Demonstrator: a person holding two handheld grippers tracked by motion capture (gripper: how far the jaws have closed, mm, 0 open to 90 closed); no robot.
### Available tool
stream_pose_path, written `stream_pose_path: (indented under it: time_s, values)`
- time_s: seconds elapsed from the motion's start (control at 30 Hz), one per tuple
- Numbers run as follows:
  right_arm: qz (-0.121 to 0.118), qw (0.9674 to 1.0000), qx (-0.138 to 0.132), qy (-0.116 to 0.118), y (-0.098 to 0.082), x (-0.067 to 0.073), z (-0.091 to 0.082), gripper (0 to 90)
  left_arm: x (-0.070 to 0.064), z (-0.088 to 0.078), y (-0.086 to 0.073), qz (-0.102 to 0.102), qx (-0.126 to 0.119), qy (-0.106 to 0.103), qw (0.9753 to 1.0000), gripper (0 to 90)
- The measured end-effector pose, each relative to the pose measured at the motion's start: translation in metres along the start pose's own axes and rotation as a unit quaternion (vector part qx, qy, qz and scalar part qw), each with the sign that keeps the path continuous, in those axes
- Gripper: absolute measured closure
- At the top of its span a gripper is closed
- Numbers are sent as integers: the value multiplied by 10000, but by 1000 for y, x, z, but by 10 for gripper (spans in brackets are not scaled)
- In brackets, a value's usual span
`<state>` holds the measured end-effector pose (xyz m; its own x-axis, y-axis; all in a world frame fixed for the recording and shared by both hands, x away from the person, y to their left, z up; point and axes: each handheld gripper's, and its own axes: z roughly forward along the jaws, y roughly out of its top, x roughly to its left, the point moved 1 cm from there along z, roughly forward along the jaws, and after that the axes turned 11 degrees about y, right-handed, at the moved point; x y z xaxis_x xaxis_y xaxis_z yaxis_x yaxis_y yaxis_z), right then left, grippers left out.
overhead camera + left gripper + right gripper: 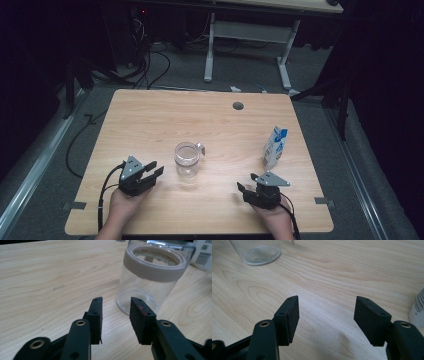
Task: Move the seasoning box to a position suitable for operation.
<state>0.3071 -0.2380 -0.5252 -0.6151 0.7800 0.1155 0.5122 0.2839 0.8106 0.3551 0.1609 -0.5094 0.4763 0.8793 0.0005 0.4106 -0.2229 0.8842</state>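
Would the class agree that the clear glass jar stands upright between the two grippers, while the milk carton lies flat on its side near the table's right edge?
Not quite. The milk carton is standing upright, not lying on its side; the high view shows this. The rest holds: the clear glass jar stands upright between the left gripper and the right gripper, and the carton is near the right edge of the table.

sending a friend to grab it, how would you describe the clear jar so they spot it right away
On the light wooden table, look near the middle, slightly toward the person's edge, just ahead of the left gripper. The clear jar stands there upright and open, seemingly empty. Unlike the blue and white carton to its right, it is see-through, with a frosted band round the rim and a metal clasp.
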Motion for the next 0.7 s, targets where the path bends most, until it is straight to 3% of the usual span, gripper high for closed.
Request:
stream_pose_path:
  time_s: [0.23,0.37,0.47,0.63,0.7]
  values:
    - [-14,10000,-21,68,1,1,-1,371,4,5,13,-102,5,114,9999,735]
    - [5,10000,-40,72,1,1,-1,371,6,11,19,-345,-22,151,9993,827]
    - [-2,9999,-76,84,1,1,-3,372,6,17,22,-339,-32,216,9992,899]
    - [-20,9999,-69,86,2,1,-3,372,2,26,26,-309,-12,291,9991,900]
    - [-18,9999,-37,101,1,1,-2,371,-3,34,30,-197,-6,338,9992,900]
